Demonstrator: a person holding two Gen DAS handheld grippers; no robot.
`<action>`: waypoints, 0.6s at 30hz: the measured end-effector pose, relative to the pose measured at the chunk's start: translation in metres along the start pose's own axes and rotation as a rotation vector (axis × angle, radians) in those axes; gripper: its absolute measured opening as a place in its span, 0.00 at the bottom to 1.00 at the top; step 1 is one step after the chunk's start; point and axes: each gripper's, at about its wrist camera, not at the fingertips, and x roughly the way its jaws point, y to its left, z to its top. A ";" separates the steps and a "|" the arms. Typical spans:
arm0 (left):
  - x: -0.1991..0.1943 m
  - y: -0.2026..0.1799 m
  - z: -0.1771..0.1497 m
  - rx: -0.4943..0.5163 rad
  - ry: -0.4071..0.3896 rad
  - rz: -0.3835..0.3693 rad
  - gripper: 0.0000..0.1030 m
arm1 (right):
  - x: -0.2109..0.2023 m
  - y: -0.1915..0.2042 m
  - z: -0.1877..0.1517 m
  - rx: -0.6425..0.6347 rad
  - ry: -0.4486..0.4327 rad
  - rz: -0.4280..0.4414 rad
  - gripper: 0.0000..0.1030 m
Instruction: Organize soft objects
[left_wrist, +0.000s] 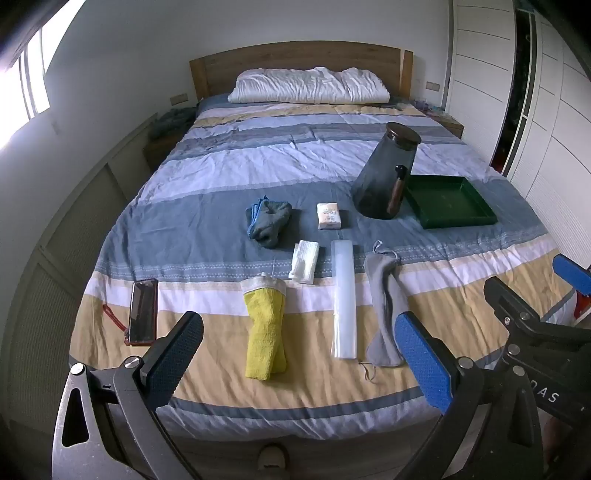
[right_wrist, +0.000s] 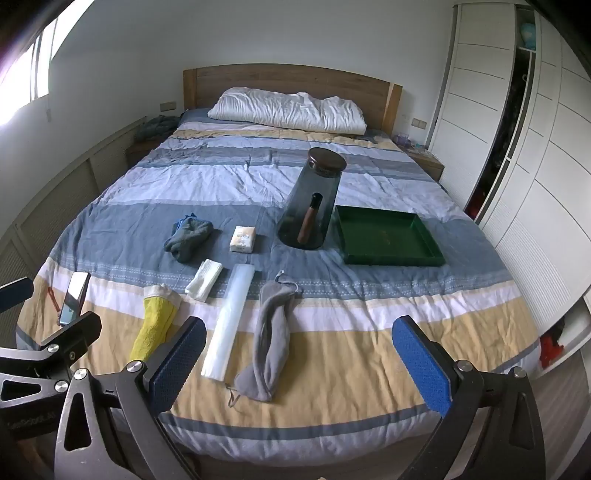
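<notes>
The letters "DAS" are showing in white on the right gripper (left_wrist: 537, 295), just right of the left gripper's (left_wrist: 299, 354) own fingers.

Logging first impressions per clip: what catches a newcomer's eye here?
A striped bed with small things laid out near its foot: a yellow towel, a grey pouch, a phone at the left. Further back, a dark jug stands beside a green tray.
</notes>
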 end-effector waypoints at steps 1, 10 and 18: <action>0.000 0.000 0.000 -0.002 0.000 -0.004 0.99 | 0.000 0.000 0.000 -0.006 -0.003 -0.006 1.00; 0.000 0.000 0.000 -0.004 -0.002 -0.007 0.99 | -0.003 0.000 0.000 0.000 -0.002 0.001 1.00; 0.000 0.000 0.000 -0.005 -0.005 -0.007 0.99 | -0.003 0.001 -0.001 0.000 -0.004 0.001 1.00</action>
